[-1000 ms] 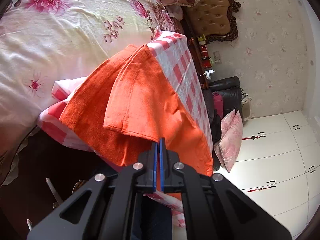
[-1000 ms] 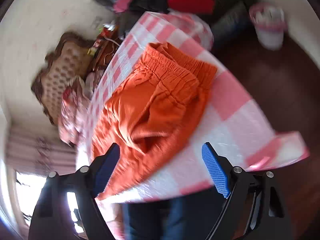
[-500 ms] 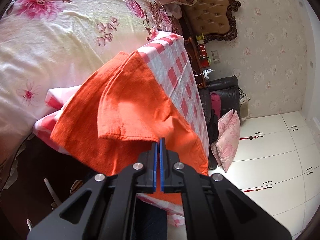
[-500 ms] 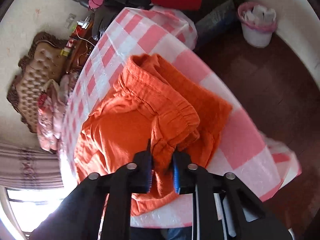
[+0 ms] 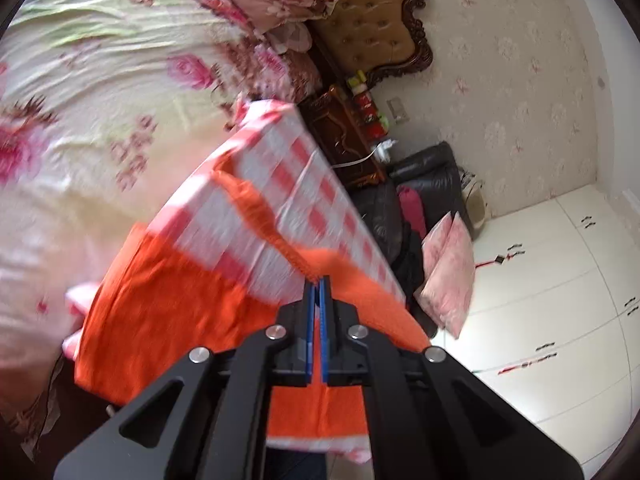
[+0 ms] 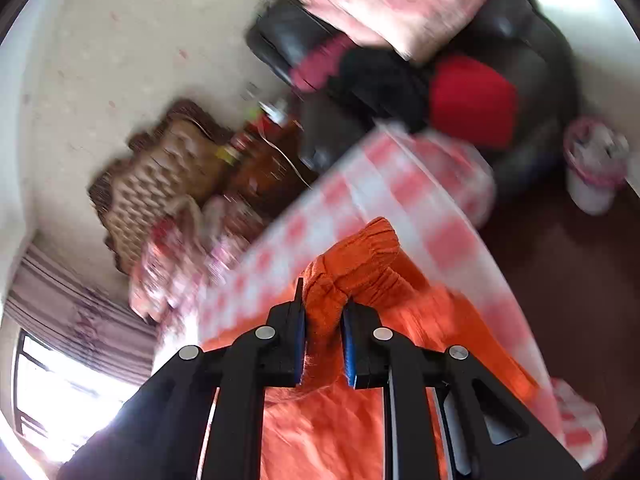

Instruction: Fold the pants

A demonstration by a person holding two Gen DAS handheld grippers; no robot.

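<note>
Orange pants [image 5: 168, 300] lie on a table with a pink-and-white checked cloth [image 5: 288, 184]. My left gripper [image 5: 319, 280] is shut on a thin hem edge of the pants, which stretches away from the pads in a raised line. In the right wrist view, my right gripper [image 6: 322, 300] is shut on the bunched elastic waistband [image 6: 352, 268], lifted above the checked cloth [image 6: 400, 196]. The rest of the pants [image 6: 340, 420] hangs below the jaws. Both views are blurred by motion.
A bed with a floral sheet [image 5: 100, 80] lies beside the table. Behind it stand a padded headboard [image 5: 372, 20], a dark nightstand [image 5: 340, 136] and a black sofa [image 6: 520, 80] piled with cushions and clothes. A pink-rimmed bin [image 6: 596, 164] sits on the dark floor.
The right gripper closed on the waistband and lifted it. The left gripper, shut throughout, rose and pulled its edge of the pants up off the table, so more checked cloth shows.
</note>
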